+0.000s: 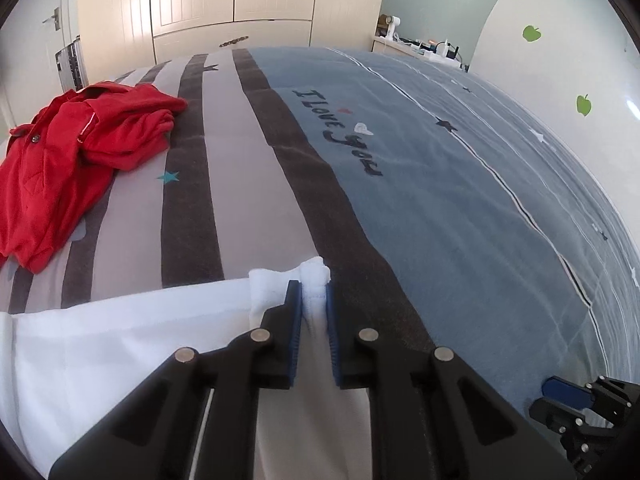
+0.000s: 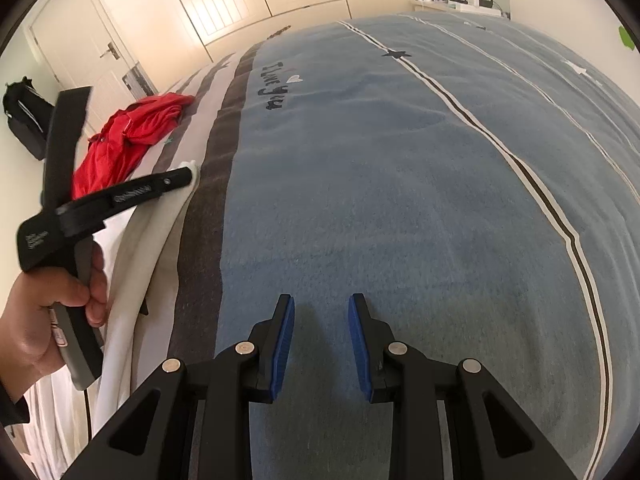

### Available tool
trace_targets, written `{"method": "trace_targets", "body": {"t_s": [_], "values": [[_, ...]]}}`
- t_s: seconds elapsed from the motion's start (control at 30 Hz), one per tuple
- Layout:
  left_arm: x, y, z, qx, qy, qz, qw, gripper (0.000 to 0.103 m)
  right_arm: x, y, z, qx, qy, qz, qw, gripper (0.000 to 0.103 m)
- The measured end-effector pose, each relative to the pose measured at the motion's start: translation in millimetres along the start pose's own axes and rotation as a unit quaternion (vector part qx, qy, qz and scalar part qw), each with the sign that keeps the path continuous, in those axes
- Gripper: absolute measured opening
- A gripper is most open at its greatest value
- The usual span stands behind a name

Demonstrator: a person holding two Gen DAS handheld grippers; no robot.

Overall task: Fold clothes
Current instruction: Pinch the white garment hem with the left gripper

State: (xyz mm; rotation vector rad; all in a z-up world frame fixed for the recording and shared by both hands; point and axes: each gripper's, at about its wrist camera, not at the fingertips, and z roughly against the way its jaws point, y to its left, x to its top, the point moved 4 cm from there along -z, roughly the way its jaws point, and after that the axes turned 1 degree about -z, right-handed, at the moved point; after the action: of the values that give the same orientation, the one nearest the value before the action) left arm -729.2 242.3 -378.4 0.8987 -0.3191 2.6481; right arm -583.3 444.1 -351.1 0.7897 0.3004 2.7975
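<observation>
Bedspread [image 1: 420, 208] lettering: read "I Love You" [image 1: 340, 132] in dark script (on the blue band).
Left gripper [image 2: 188, 174] arm print: was too small to read.

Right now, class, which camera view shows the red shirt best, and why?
The left wrist view: the red shirt lies large and crumpled on the striped bedspread, with collar and buttons visible. In the right wrist view the shirt is smaller, farther off, and partly hidden behind the left gripper.

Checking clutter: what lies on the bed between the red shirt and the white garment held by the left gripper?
Only bare striped bedspread separates red shirt from white garment, per left wrist view.
</observation>
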Motion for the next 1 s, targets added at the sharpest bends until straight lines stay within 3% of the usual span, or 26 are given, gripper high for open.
{"method": "trace_targets", "body": {"t_s": [0.23, 0.53, 0.9, 1.0], "values": [[15.3, 22.5, 34.7, -0.027, -0.026, 0.039, 0.9985, 0.008, 4.3, 4.6, -3.0, 0.002, 0.005, -0.004, 1.000, 0.025], [14.6, 86.7, 57.5, -0.008, -0.021, 0.076, 0.9969, 0.008, 10.3, 32.0, -9.6, 0.025, 0.016, 0.006, 1.000, 0.025], [-7.9, 122.1, 56.8, -0.058, 0.000, 0.139, 0.9886, 0.009, 9.8, 102.1, -35.2, 0.088, 0.049, 0.032, 0.994, 0.025], [-14.2, 131.8, 58.9, -0.076, 0.002, 0.169, 0.9827, 0.013, 13.3, 119.0, -43.3, 0.105, 0.054, 0.036, 0.992, 0.025]]}}
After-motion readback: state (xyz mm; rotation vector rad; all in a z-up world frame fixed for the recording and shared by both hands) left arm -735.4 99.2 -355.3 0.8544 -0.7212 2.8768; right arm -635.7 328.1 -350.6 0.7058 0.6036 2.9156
